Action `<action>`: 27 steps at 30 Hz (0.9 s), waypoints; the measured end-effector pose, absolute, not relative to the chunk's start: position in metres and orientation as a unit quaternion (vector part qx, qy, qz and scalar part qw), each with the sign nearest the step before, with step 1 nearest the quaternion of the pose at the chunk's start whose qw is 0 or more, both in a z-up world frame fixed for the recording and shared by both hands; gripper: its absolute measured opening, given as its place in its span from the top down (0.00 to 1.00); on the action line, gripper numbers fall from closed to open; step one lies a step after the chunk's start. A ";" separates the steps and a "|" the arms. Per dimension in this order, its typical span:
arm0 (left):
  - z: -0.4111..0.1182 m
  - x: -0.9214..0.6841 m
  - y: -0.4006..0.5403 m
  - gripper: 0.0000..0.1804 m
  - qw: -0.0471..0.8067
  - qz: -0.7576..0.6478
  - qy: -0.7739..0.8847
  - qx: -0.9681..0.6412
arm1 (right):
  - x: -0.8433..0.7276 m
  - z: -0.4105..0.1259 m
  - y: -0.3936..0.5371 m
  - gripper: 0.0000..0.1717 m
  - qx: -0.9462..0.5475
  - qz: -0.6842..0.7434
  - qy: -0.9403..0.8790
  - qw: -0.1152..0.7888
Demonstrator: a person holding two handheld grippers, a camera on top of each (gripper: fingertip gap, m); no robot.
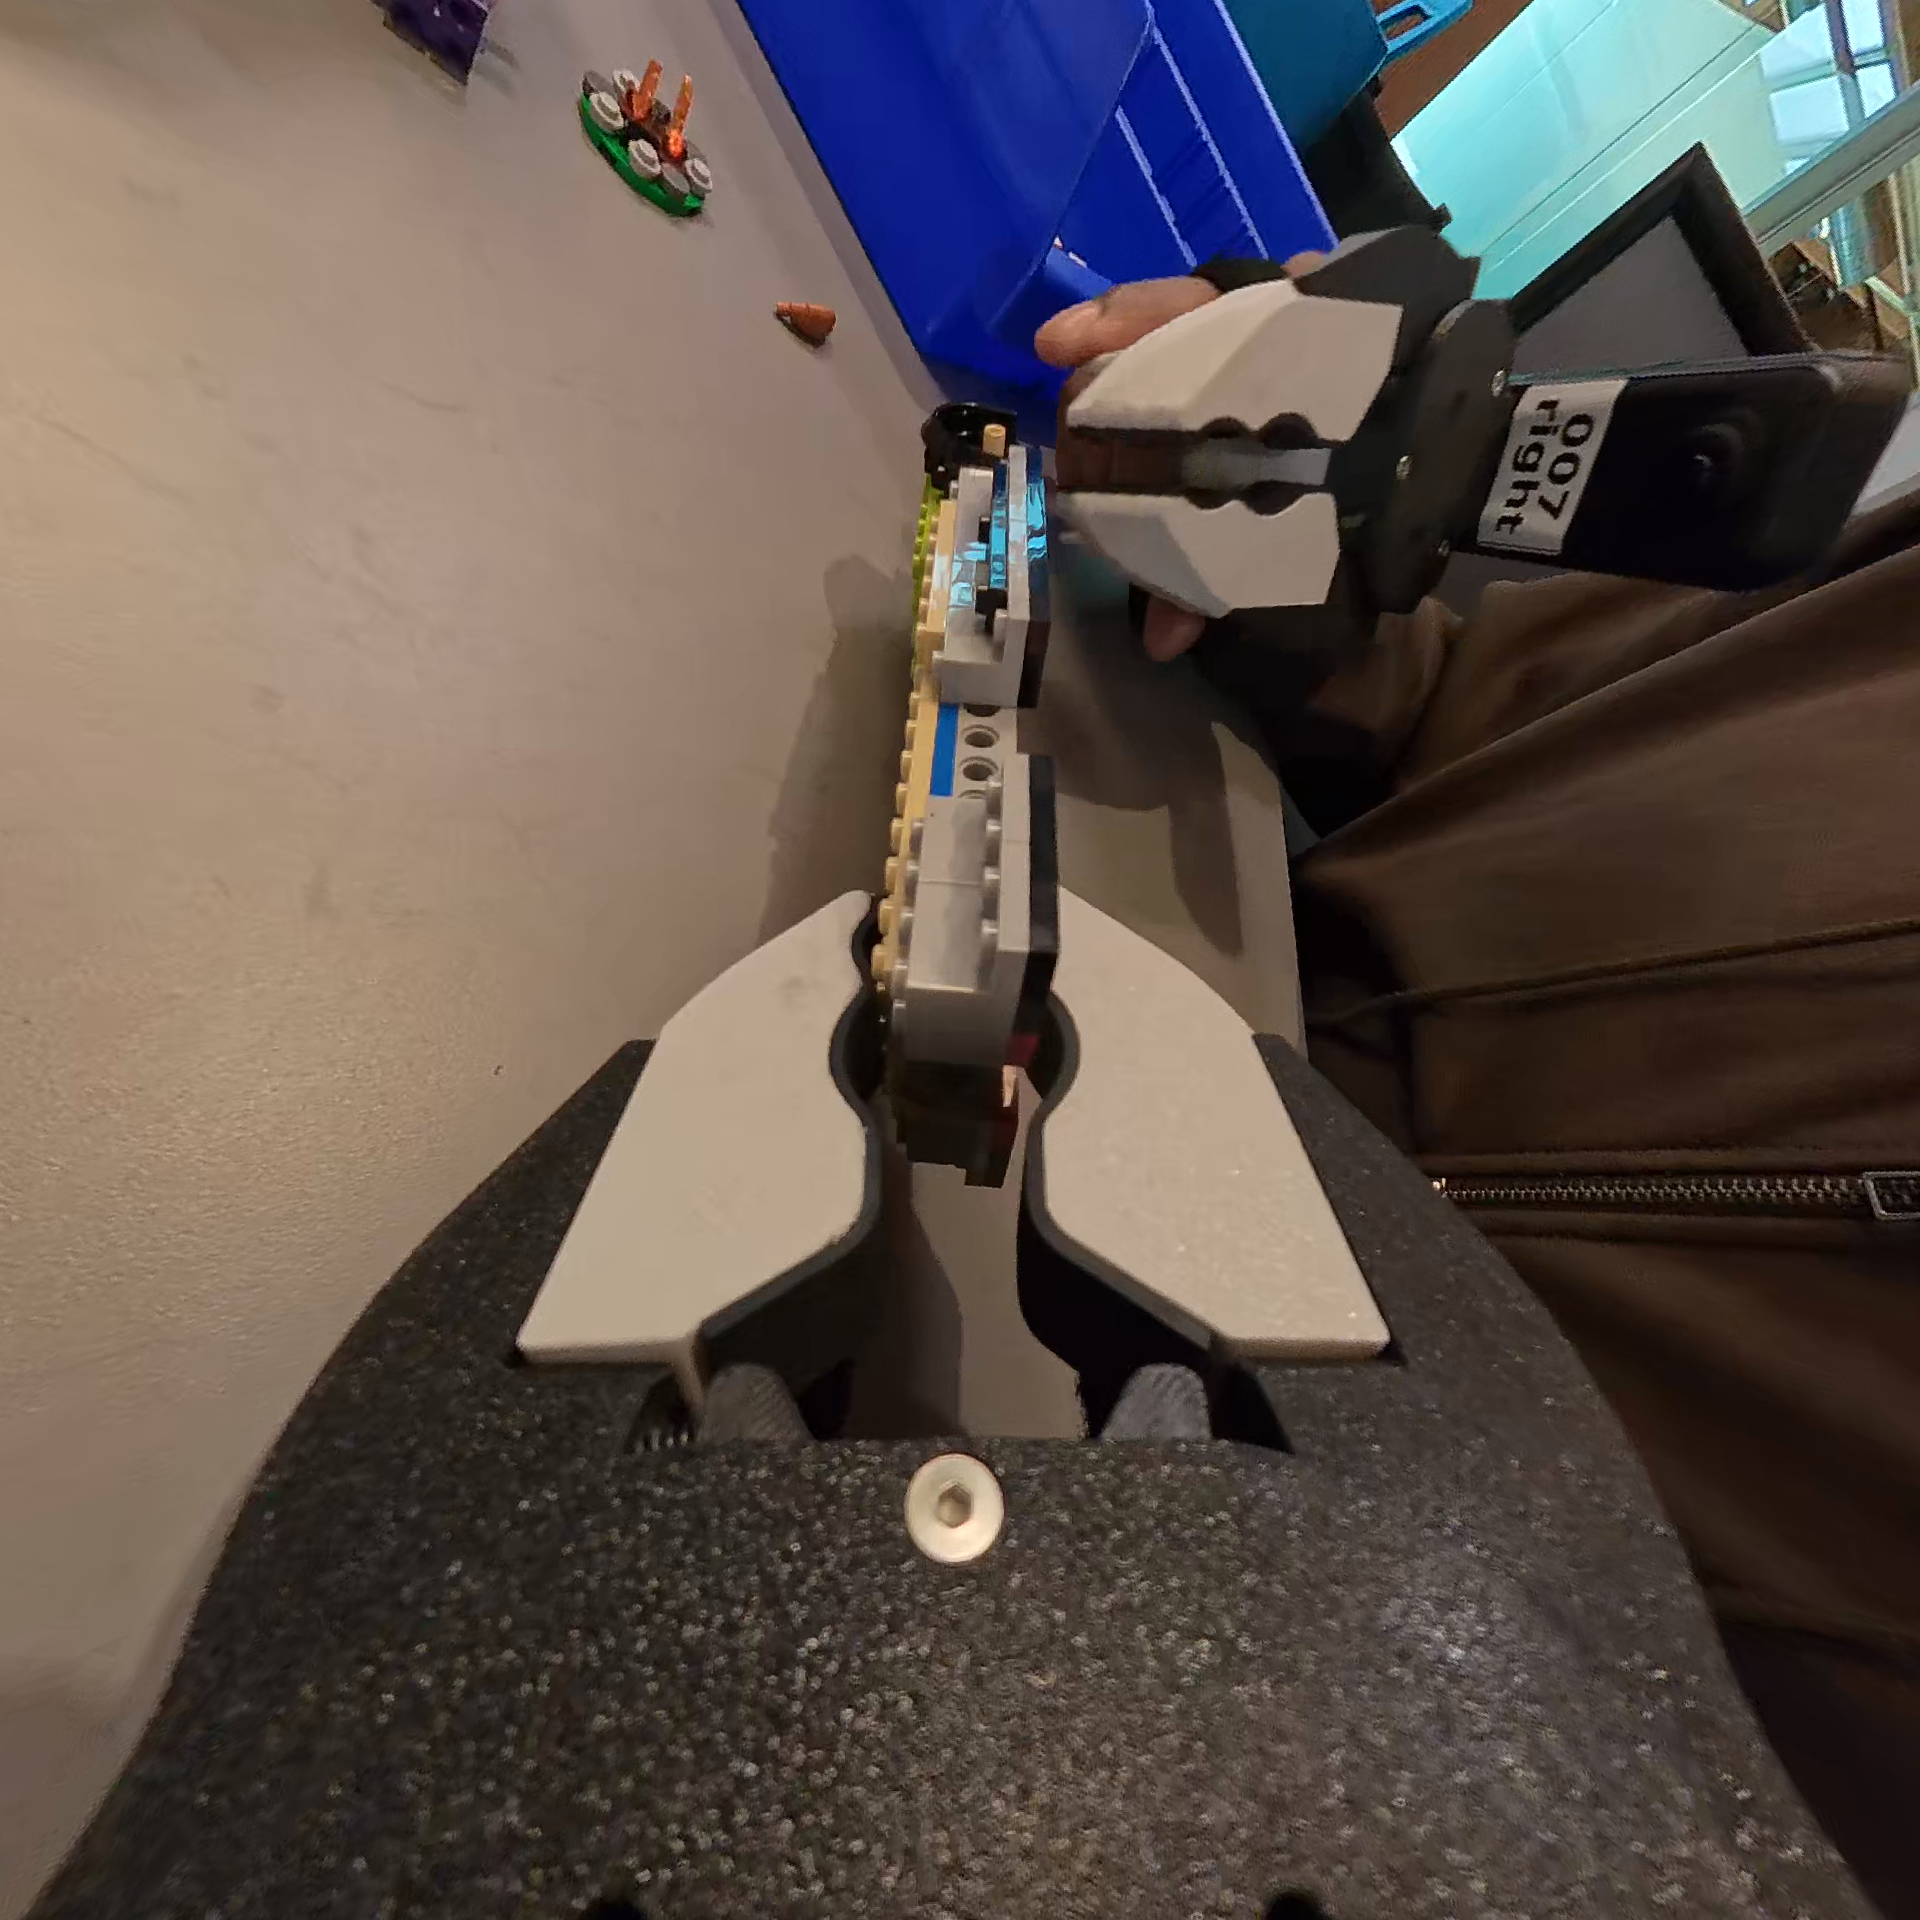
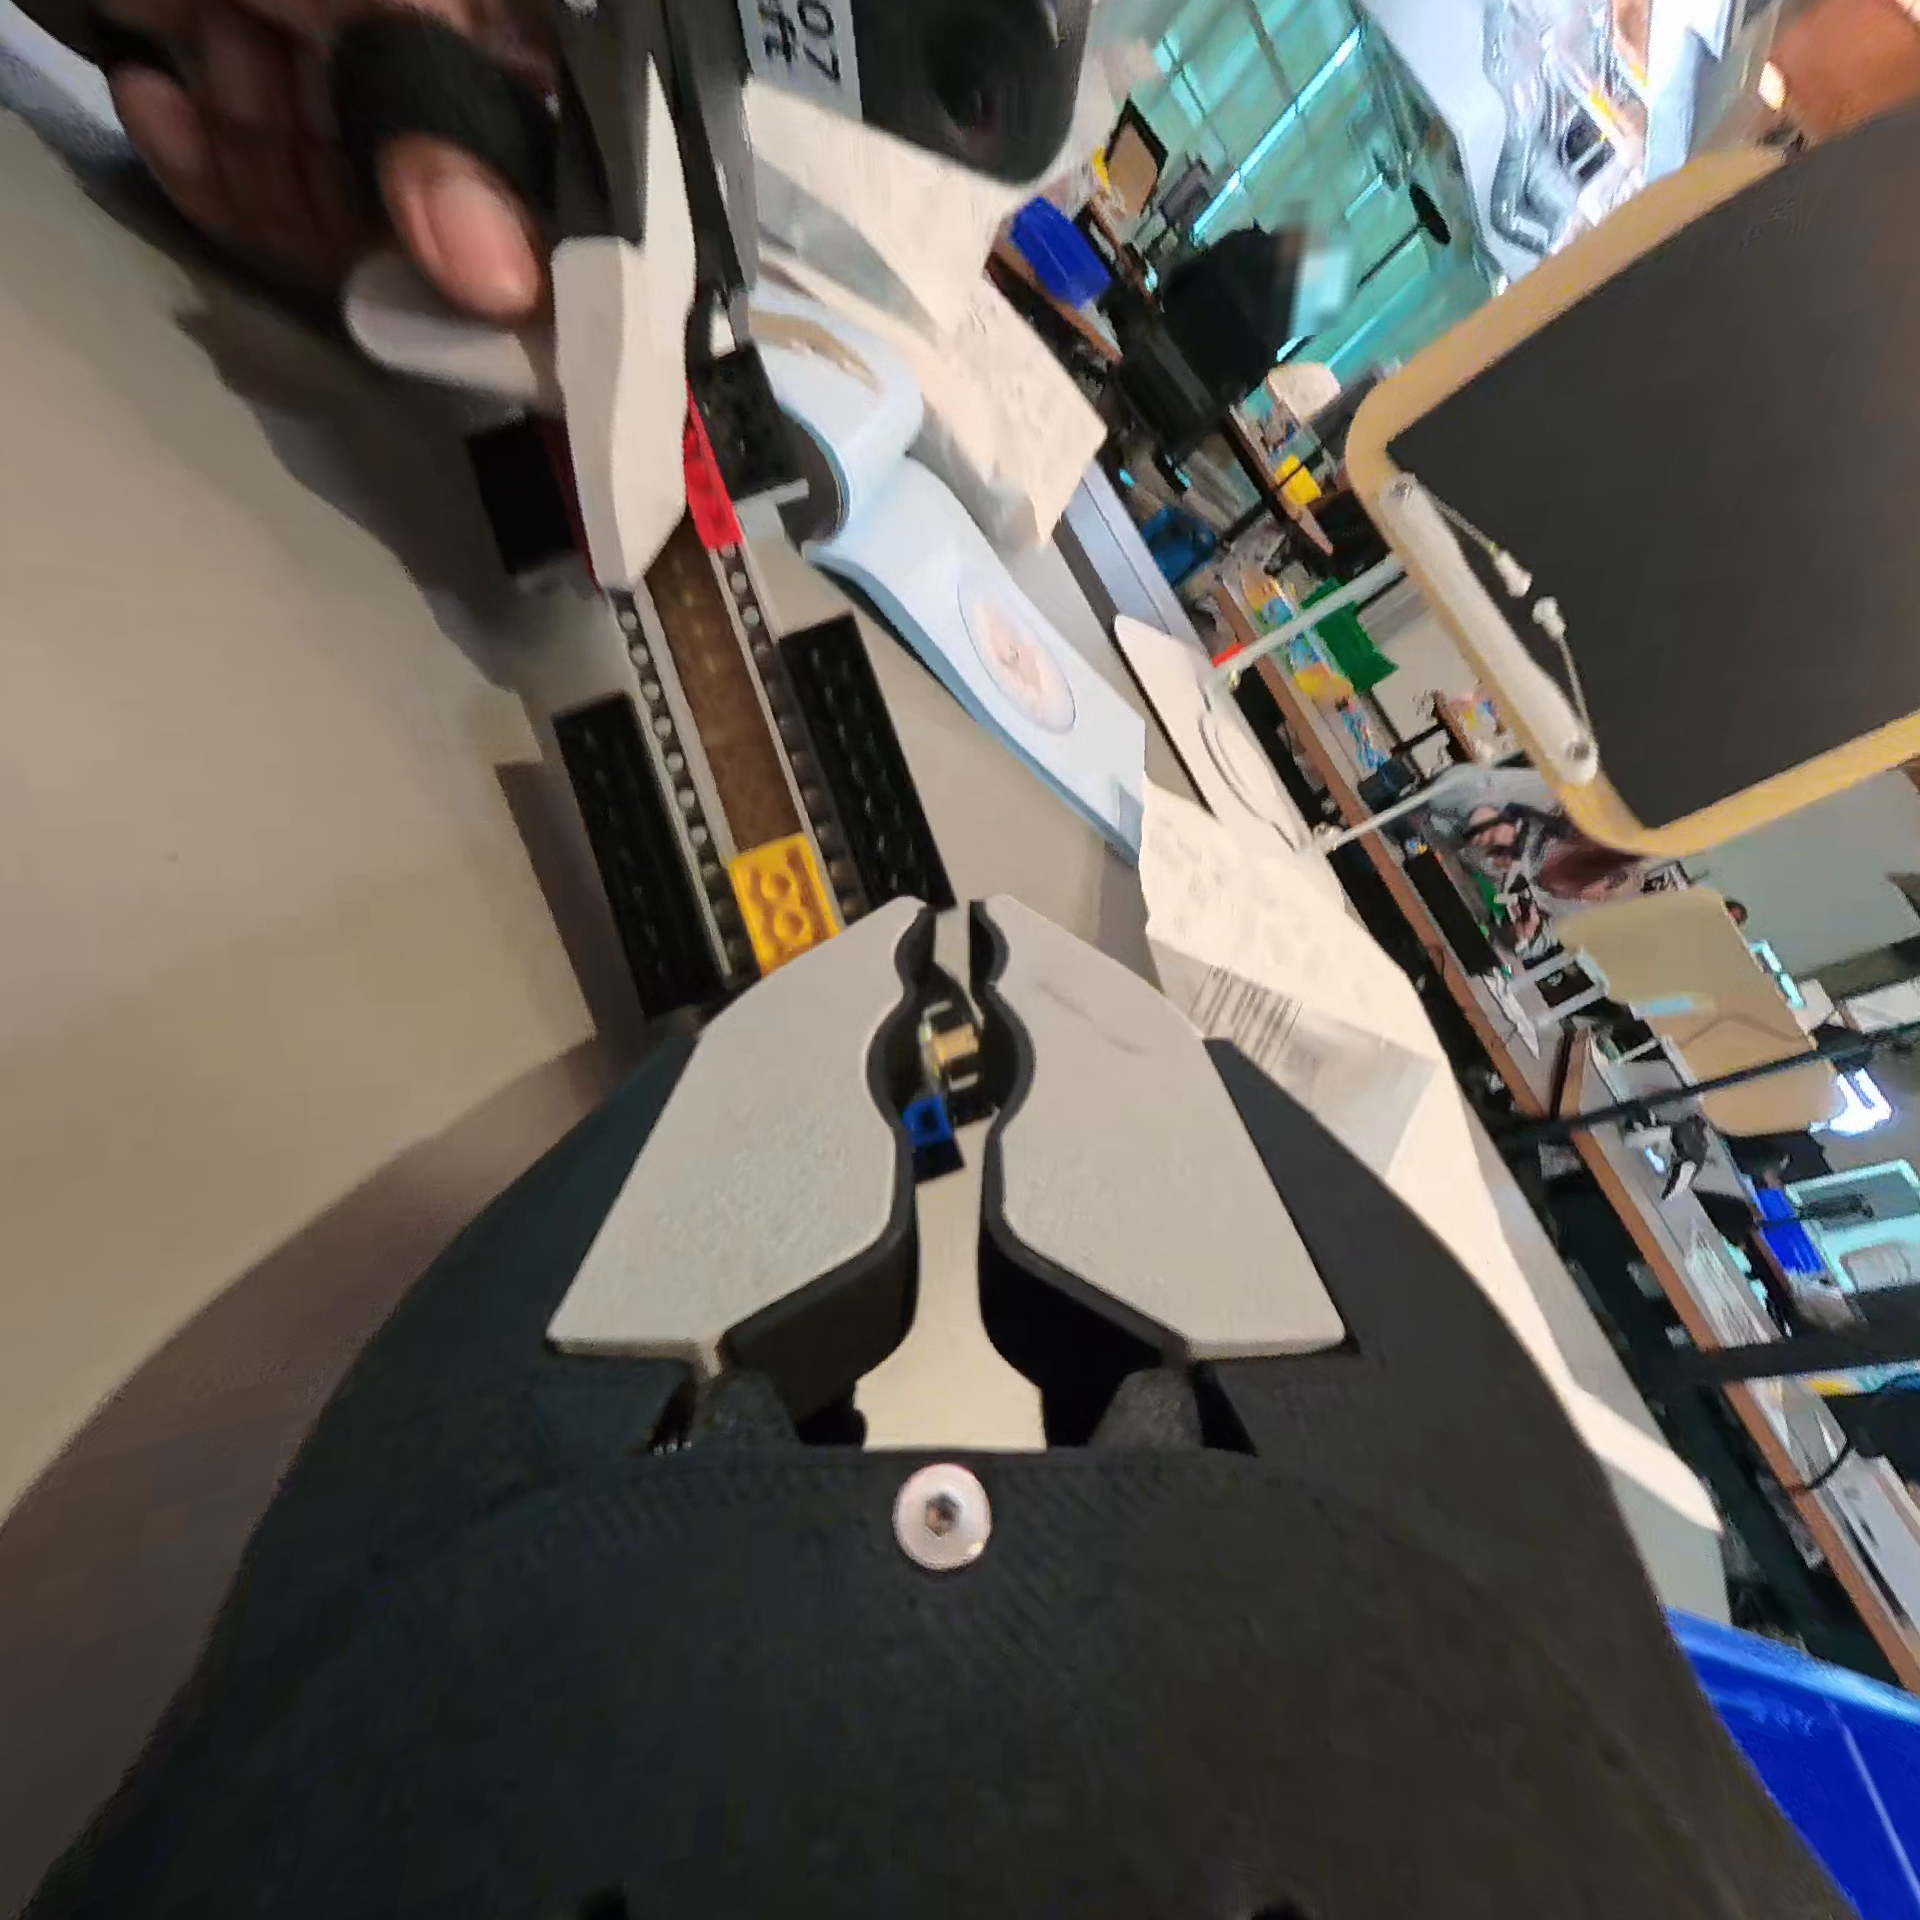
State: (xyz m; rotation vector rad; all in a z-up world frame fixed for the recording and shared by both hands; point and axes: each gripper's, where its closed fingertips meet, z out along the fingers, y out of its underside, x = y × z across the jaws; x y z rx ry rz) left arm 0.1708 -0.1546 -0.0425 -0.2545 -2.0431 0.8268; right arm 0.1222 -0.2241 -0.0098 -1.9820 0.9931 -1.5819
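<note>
Between the left tool's (image 1: 961, 1023) fingers: one end of a long brick build (image 1: 971, 790), clamped, held off the desk (image 1: 312, 623). Rigid but snap-together (bound to pop apart if twisted); best gripped at the thick grey end.

From the right view: right tool (image 2: 951, 925) nearly closed at the build's far end (image 2: 727, 769), small blue-and-metal bit (image 2: 940, 1070) pinched inside.

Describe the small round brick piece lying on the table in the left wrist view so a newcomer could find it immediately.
Start at the blue bin along the table's far edge. Left of it lies a round green-rimmed brick disc, topped with grey studs. Its two upright orange flame-like pieces set it apart from the lone brown cone nearby.
</note>
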 end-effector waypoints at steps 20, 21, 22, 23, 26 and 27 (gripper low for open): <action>-0.042 0.173 -0.153 0.88 0.443 0.336 -0.825 -0.100 | 0.117 -0.039 -0.220 0.79 -0.779 -0.539 0.302 0.108; -0.041 0.174 -0.154 0.88 0.444 0.336 -0.825 -0.099 | 0.117 -0.038 -0.219 0.78 -0.782 -0.535 0.301 0.107; -0.041 0.174 -0.154 0.88 0.445 0.337 -0.824 -0.099 | 0.117 -0.037 -0.219 0.78 -0.784 -0.532 0.302 0.109; -0.040 0.174 -0.154 0.88 0.445 0.339 -0.823 -0.099 | 0.116 -0.037 -0.220 0.78 -0.784 -0.530 0.304 0.112; -0.039 0.176 -0.154 0.88 0.439 0.346 -0.823 -0.106 | 0.112 -0.033 -0.225 0.77 -0.776 -0.534 0.313 0.121; -0.039 0.177 -0.154 0.88 0.437 0.348 -0.823 -0.107 | 0.110 -0.032 -0.226 0.77 -0.772 -0.535 0.318 0.129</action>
